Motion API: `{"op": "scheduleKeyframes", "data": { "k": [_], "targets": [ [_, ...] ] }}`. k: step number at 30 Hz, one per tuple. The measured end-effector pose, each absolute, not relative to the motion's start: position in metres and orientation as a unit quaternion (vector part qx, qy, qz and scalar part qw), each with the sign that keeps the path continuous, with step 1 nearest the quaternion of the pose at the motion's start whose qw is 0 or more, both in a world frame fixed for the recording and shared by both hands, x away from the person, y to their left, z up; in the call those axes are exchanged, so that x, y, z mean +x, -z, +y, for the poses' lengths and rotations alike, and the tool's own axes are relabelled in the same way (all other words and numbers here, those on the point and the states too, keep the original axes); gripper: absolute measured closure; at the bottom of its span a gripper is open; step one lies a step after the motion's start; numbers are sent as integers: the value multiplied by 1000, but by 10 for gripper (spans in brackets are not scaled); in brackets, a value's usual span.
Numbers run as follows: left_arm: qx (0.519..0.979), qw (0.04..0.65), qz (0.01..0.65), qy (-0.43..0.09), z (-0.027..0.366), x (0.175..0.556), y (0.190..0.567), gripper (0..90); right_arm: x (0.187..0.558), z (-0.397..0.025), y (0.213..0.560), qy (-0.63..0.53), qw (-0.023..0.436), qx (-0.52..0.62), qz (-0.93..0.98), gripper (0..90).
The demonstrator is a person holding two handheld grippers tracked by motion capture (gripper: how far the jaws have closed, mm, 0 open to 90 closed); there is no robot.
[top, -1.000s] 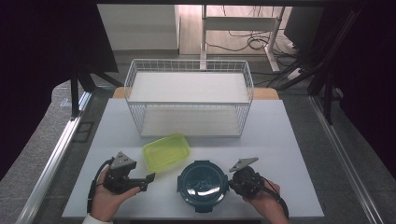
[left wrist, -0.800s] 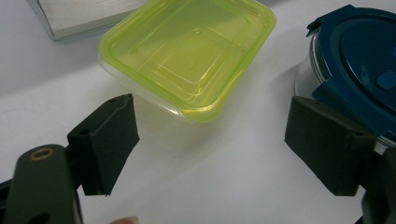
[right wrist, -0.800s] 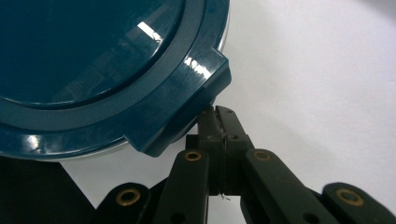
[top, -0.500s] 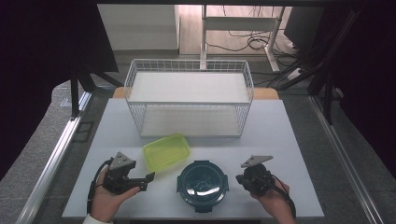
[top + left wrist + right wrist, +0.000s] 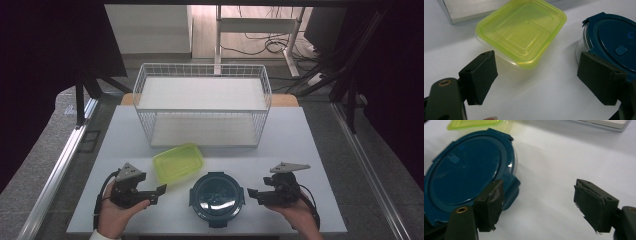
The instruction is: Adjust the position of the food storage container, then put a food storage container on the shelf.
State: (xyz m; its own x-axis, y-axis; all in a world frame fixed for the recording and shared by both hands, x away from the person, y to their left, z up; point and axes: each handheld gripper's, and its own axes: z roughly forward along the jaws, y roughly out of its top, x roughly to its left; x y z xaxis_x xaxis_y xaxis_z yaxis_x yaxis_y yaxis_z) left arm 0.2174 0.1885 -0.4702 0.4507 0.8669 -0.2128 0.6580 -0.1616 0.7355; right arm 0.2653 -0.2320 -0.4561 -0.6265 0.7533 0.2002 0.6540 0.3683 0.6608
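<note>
Black foam pads stand wide apart on the left tool (image 5: 161, 189), which holds nothing; the yellow-green container (image 5: 179, 162) lies just ahead of its tips, a corner toward the gap, long axis slanting across the white worktop (image 5: 300, 135). The round blue container (image 5: 216, 197) sits between both tools. The right tool (image 5: 251, 194) is also spread and empty, one jaw just beside a lid clasp, so I judge it nearer that container.
</note>
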Motion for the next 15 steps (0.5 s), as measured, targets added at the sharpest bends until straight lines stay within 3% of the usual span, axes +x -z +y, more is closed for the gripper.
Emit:
{"op": "scheduleKeyframes", "data": {
  "k": [8, 15],
  "targets": [
    [750, 409, 507, -117, 183, 216, 468, 147, 266, -233, 458, -382, 47, 424, 820, 211],
    [739, 417, 520, -101, 173, 214, 470, 114, 265, -230, 464, -412, 1, 424, 806, 196]
  ]
}}
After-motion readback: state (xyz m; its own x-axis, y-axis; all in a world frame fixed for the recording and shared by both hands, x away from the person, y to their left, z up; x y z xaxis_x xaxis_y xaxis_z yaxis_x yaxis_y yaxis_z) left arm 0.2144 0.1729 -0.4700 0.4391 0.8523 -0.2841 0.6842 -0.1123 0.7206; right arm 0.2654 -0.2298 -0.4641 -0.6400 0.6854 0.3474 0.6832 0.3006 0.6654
